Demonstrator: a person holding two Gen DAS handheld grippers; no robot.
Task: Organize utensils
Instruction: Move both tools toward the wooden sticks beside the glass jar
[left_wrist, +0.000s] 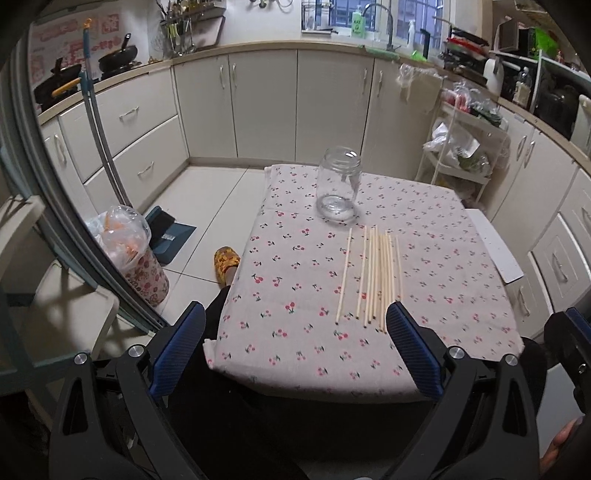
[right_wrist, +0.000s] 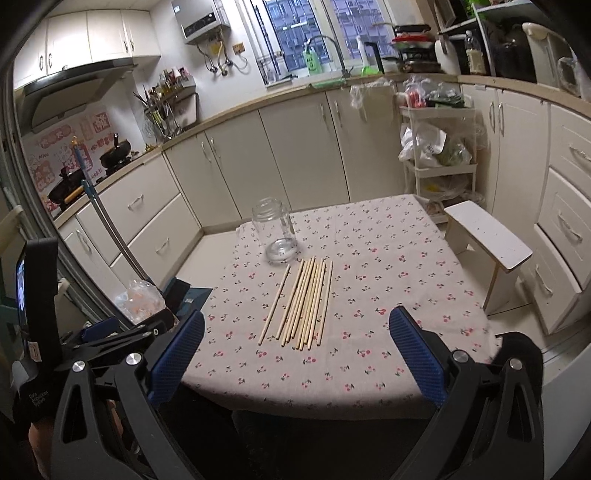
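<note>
— While both tools hang at the near table edge, how do they stand?
— Left gripper (left_wrist: 295, 325): fingers wide apart, nothing held. Right gripper (right_wrist: 296, 332): same, spread and empty.
— Beyond them?
— Wooden chopsticks (left_wrist: 373, 278) lie side by side on the cherry-print tablecloth (left_wrist: 303, 266), one stick slightly apart on the left. Just past their far tips stands a clear glass jar (left_wrist: 339, 184), upright, lidless, empty.
— Further out?
— White stool (right_wrist: 487, 240) right of the table.

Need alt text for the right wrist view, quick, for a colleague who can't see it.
Open right gripper hovers at the near edge of a cherry-print table, holding nothing. Wooden sticks lie side by side at its centre, an empty upright glass jar just beyond them.
</note>
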